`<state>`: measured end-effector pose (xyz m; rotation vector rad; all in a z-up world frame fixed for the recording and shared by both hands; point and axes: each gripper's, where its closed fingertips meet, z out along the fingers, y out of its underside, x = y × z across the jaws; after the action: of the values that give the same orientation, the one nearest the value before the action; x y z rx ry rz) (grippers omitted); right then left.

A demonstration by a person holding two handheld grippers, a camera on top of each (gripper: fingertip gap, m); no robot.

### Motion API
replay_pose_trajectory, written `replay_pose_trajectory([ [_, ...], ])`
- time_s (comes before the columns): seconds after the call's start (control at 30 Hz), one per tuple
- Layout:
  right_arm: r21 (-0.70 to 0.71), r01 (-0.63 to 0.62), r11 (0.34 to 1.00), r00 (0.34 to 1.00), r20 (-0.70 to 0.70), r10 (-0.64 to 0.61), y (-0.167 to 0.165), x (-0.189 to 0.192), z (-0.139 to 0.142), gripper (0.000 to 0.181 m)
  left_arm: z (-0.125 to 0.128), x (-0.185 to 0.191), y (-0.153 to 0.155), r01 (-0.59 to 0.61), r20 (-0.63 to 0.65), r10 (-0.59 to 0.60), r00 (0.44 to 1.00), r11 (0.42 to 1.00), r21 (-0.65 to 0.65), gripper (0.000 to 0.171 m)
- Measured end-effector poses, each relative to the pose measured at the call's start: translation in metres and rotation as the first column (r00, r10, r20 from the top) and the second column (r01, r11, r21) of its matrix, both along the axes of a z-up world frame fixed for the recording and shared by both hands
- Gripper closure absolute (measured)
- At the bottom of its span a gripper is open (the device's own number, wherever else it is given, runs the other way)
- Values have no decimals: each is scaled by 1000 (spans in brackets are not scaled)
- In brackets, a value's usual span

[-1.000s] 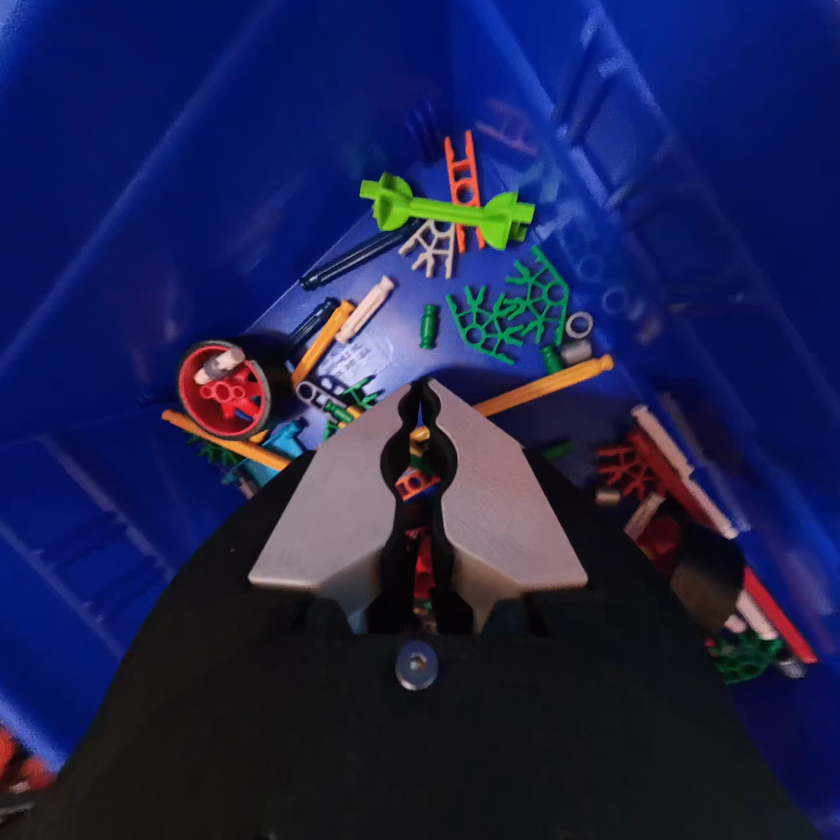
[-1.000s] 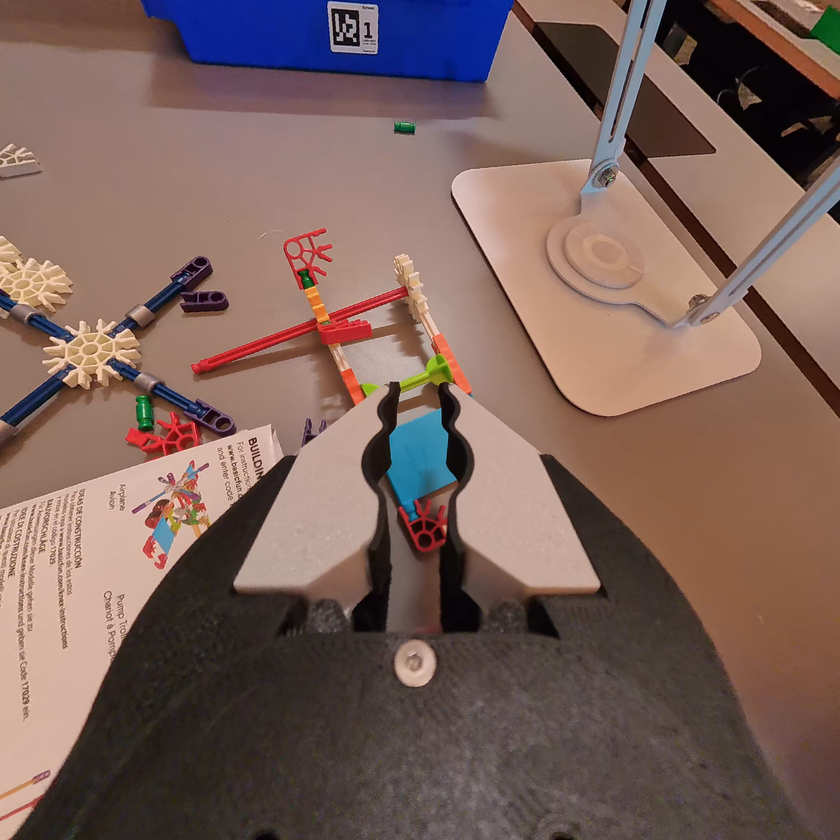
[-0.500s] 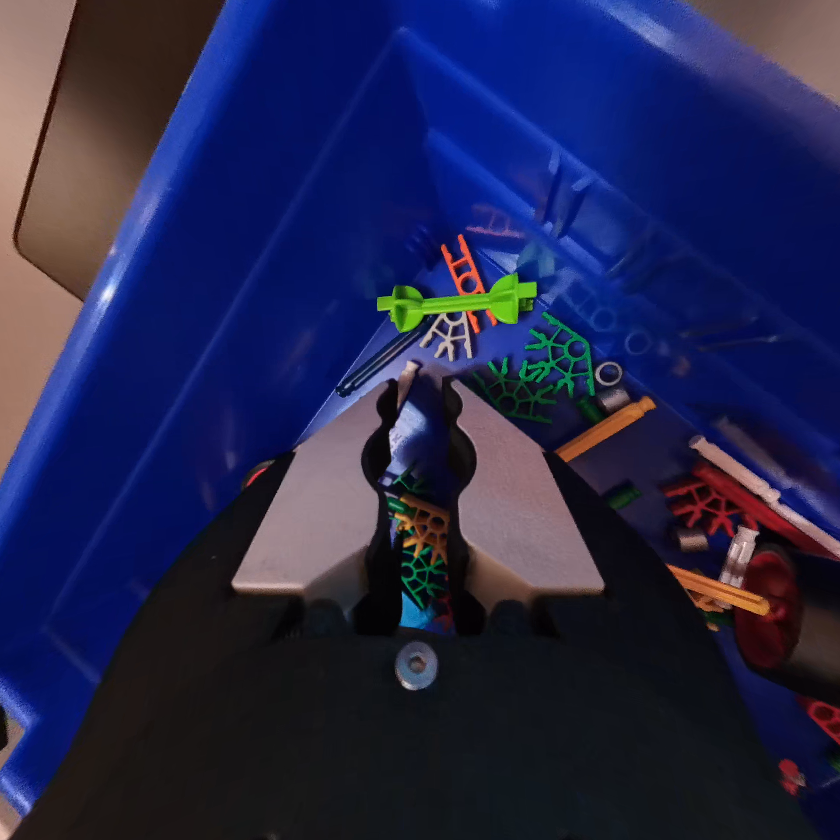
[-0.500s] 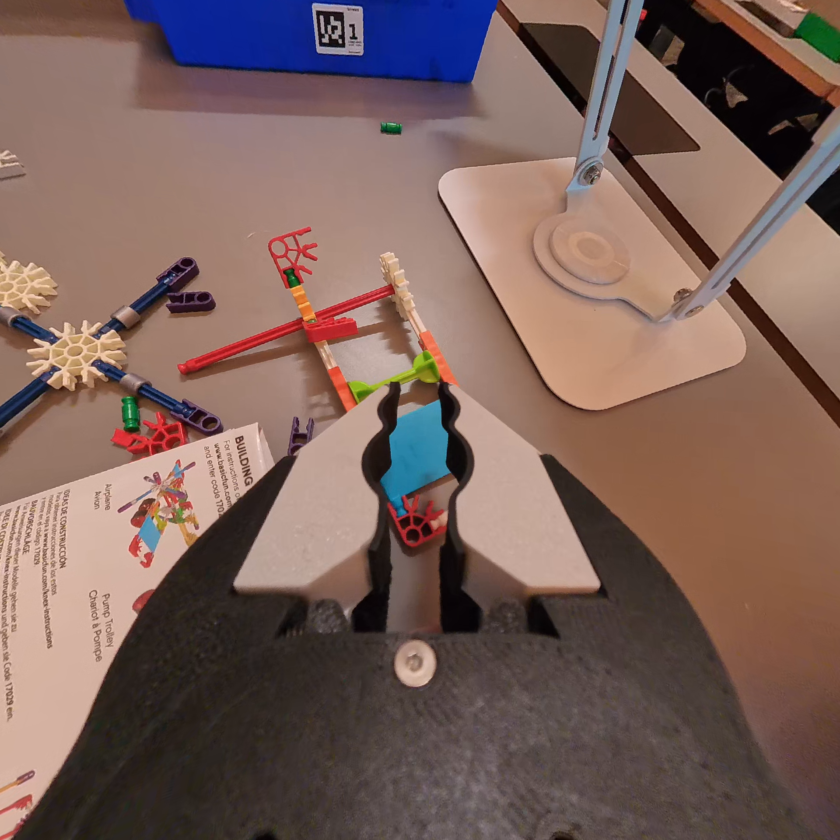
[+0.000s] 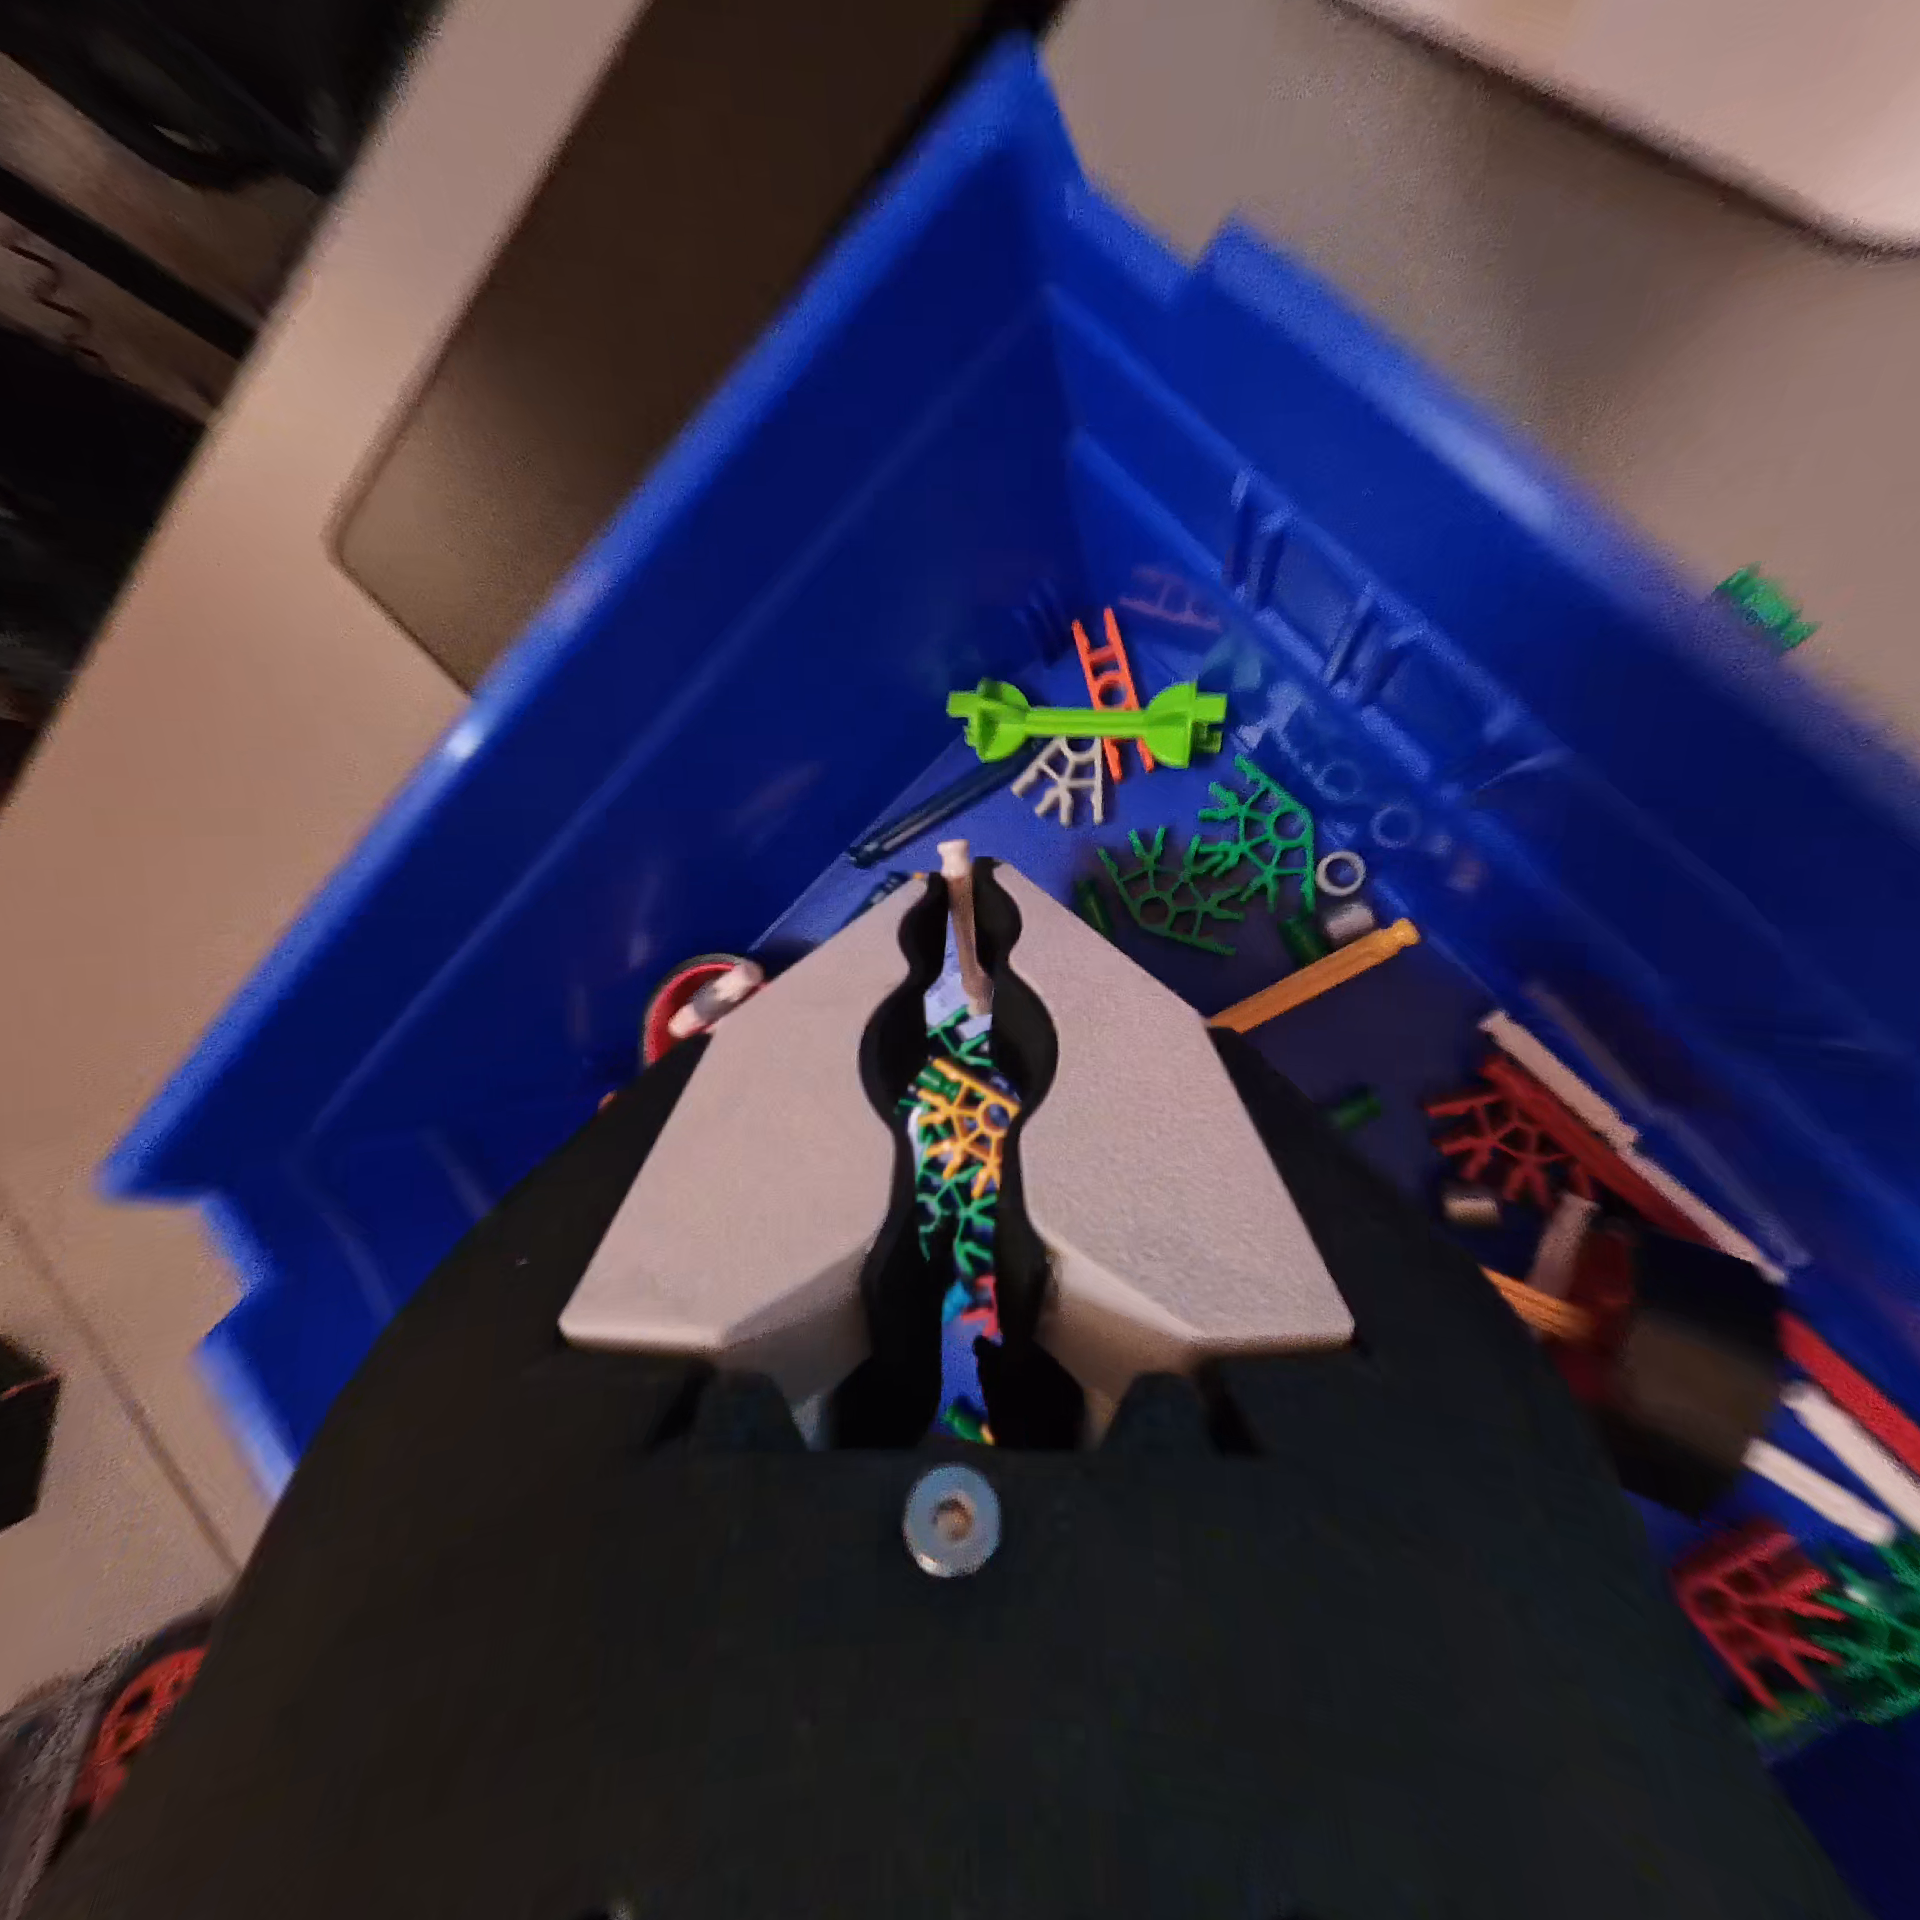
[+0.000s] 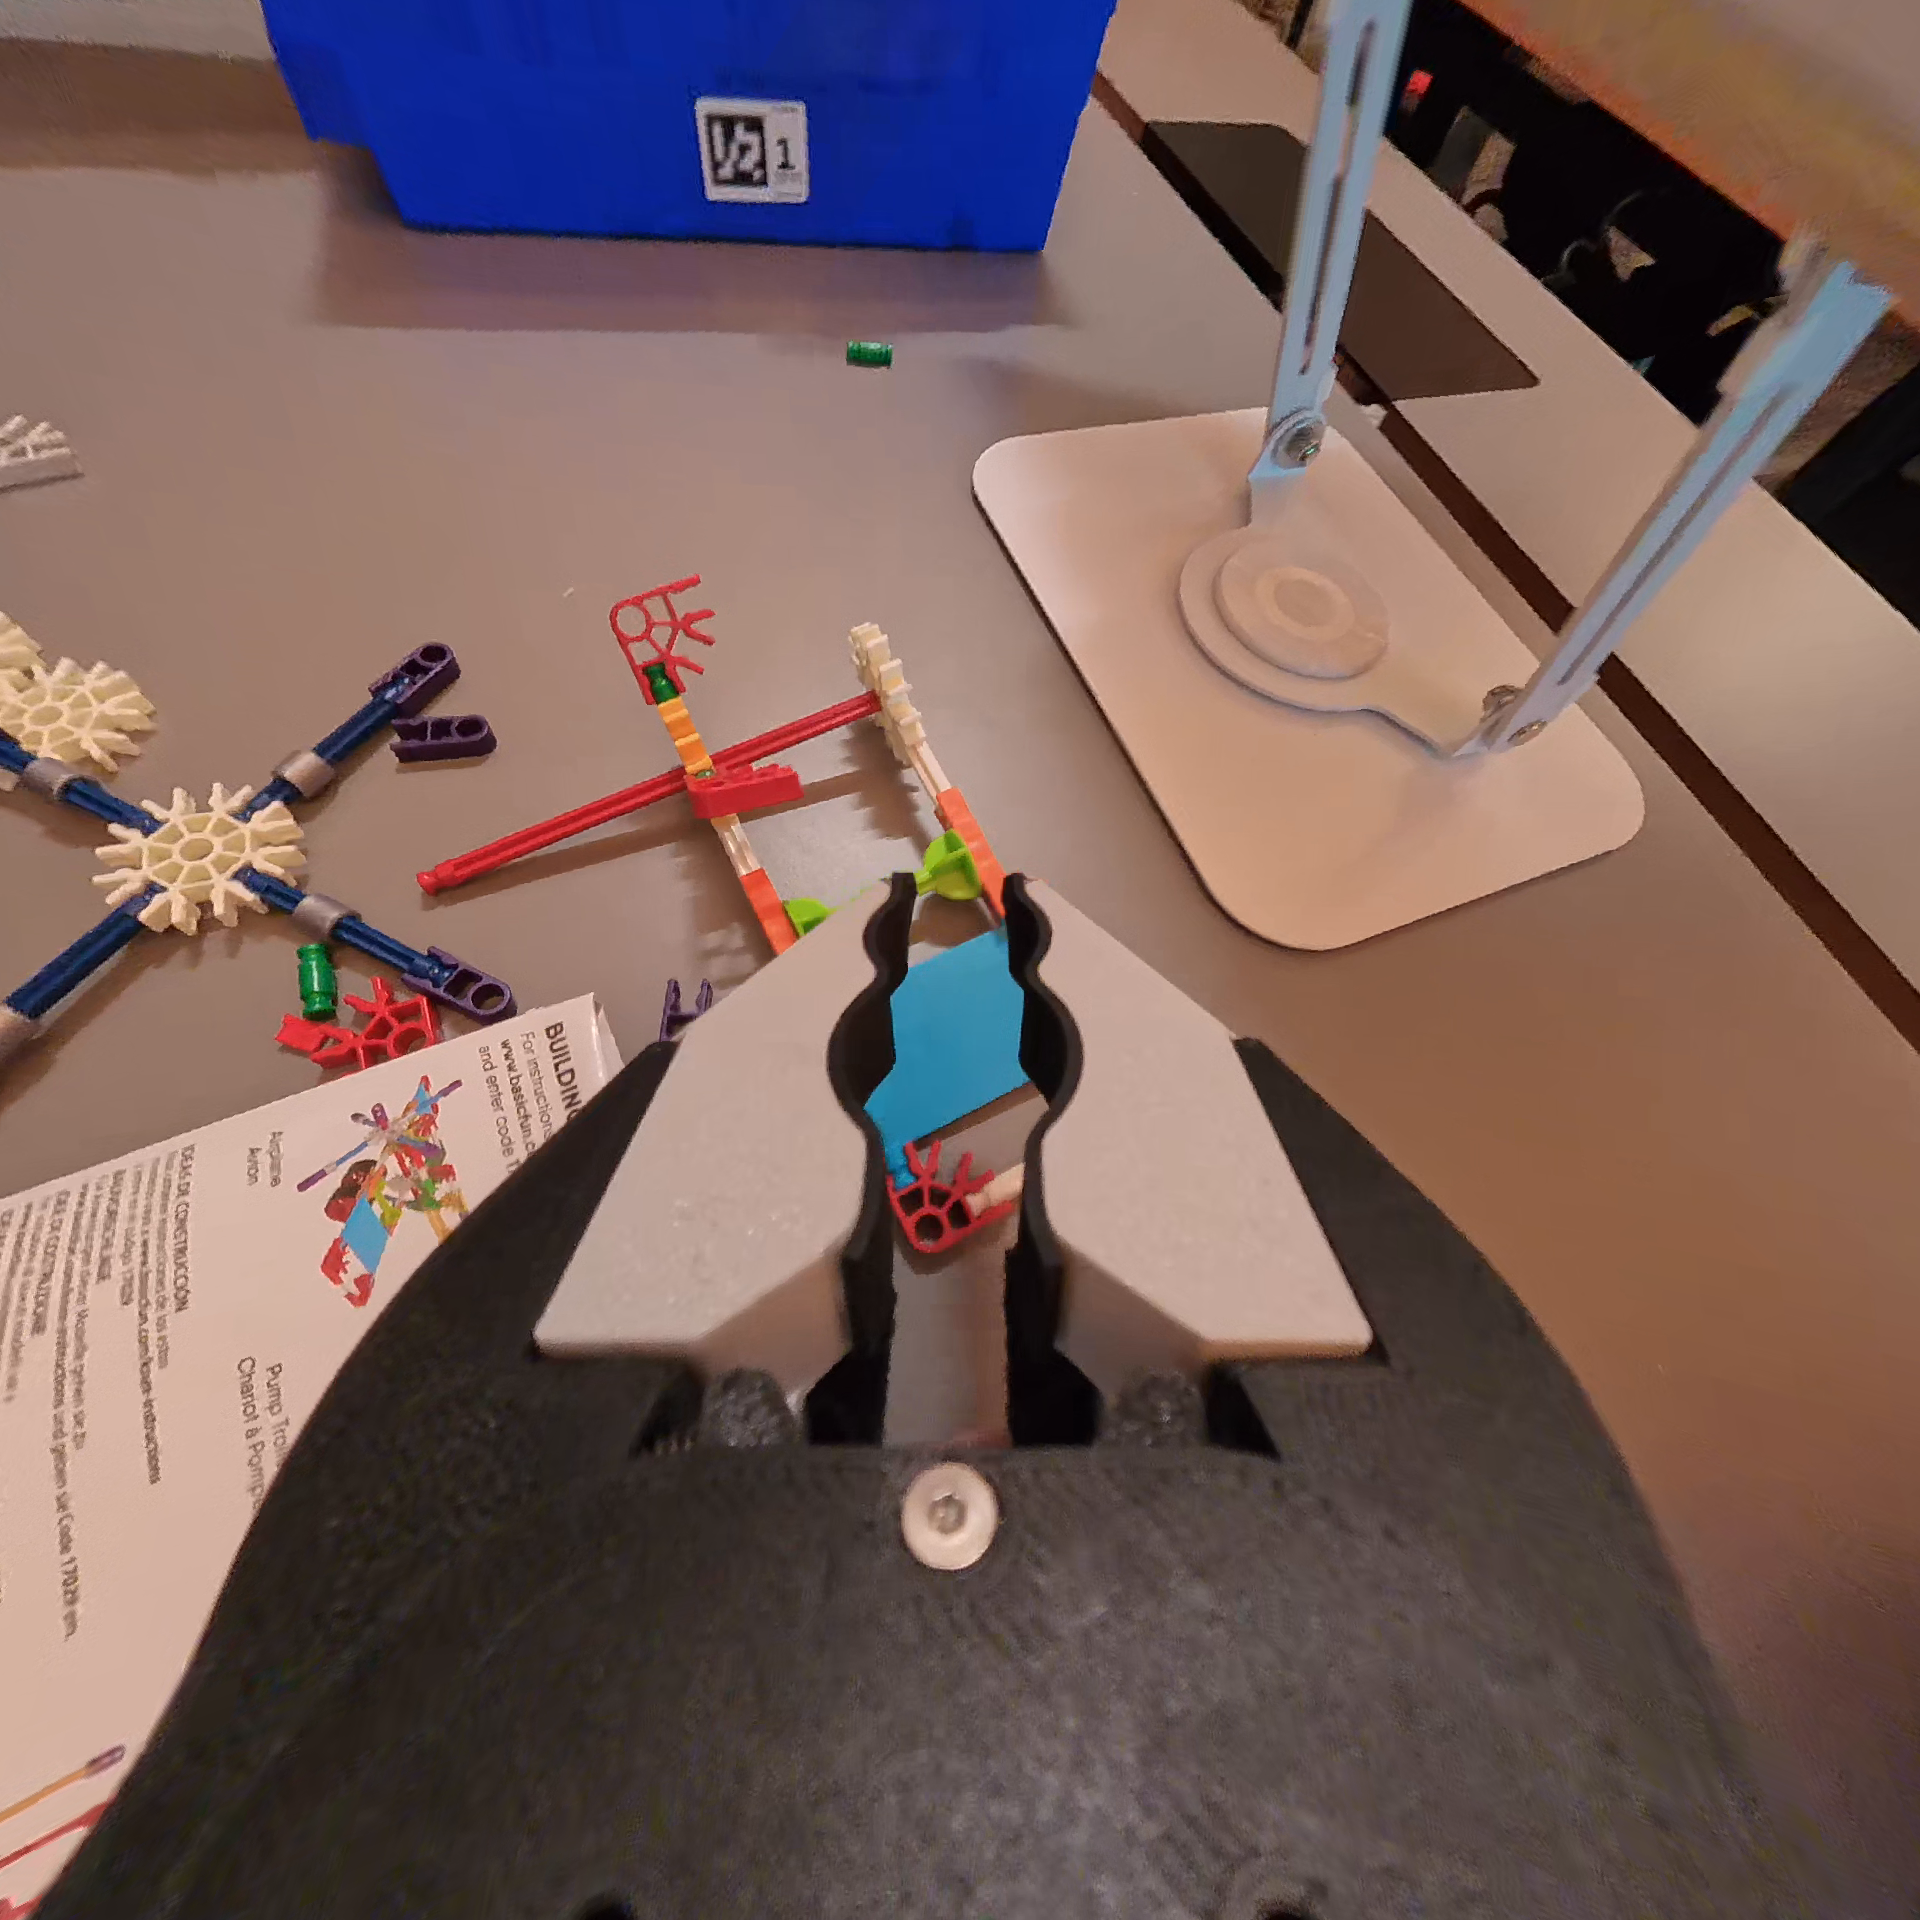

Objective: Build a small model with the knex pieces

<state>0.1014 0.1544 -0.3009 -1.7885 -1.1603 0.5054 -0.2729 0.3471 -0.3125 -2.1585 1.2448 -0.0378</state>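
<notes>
From my remote seat, the grey counter (image 6: 1351,1195) was the widest thing in the right view, smooth and matte, with the blue bin (image 6: 582,114) at its far edge and a pale metal stand base (image 6: 1351,831) to the right. The left gripper (image 5: 958,883) was raised above the open blue bin (image 5: 623,727), tilted down toward one inner corner, higher than half a second before, when only the bin's walls filled that view; now the counter showed around the rim. Its fingers (image 5: 1122,1122) were nearly closed, pinching a short cream rod (image 5: 964,925) upright at the tips; a second earlier they gripped nothing I could see. Below lay loose plastic pieces: a lime-green spool-ended rod (image 5: 1086,719), an orange ladder piece (image 5: 1112,675), green snowflake-shaped connectors (image 5: 1226,862) and a yellow rod (image 5: 1320,966).

The right gripper (image 6: 956,883) hovered low over the counter, angled forward, hardly moved since the earlier frames. Its fingers (image 6: 1174,1122) stood slightly apart and held nothing; a flat light-blue panel (image 6: 956,1029) clipped to a red connector (image 6: 935,1205) lay on the counter beneath the gap. Just ahead lay a small frame of orange, red and cream parts (image 6: 748,790), a printed instruction sheet (image 6: 208,1299) to the left, and a blue-rod cross with a cream snowflake hub (image 6: 197,857) beyond it.
</notes>
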Motion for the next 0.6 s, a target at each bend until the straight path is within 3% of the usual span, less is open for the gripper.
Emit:
replay_pose_trajectory([
  [0.13,-8,11,1000,998,-66,-11,1,-1,24,164,77,17,-23,-8,113,-9,994,988,154,168],
  [0.3,51,-58,997,995,-78,62,-12,-23,67,161,159,101,-94,126,300,-218,929,946,299,169],
  [0.4,97,-120,988,991,-48,125,-23,-46,94,158,168,169,-144,237,366,-356,860,913,332,169],
  [0.47,89,-154,984,982,-92,162,-30,-62,115,157,160,209,-170,300,370,-424,827,888,348,169],
  [0.6,11,-157,987,956,-248,155,-20,-79,144,157,145,262,-194,315,297,-491,819,817,483,169],
])
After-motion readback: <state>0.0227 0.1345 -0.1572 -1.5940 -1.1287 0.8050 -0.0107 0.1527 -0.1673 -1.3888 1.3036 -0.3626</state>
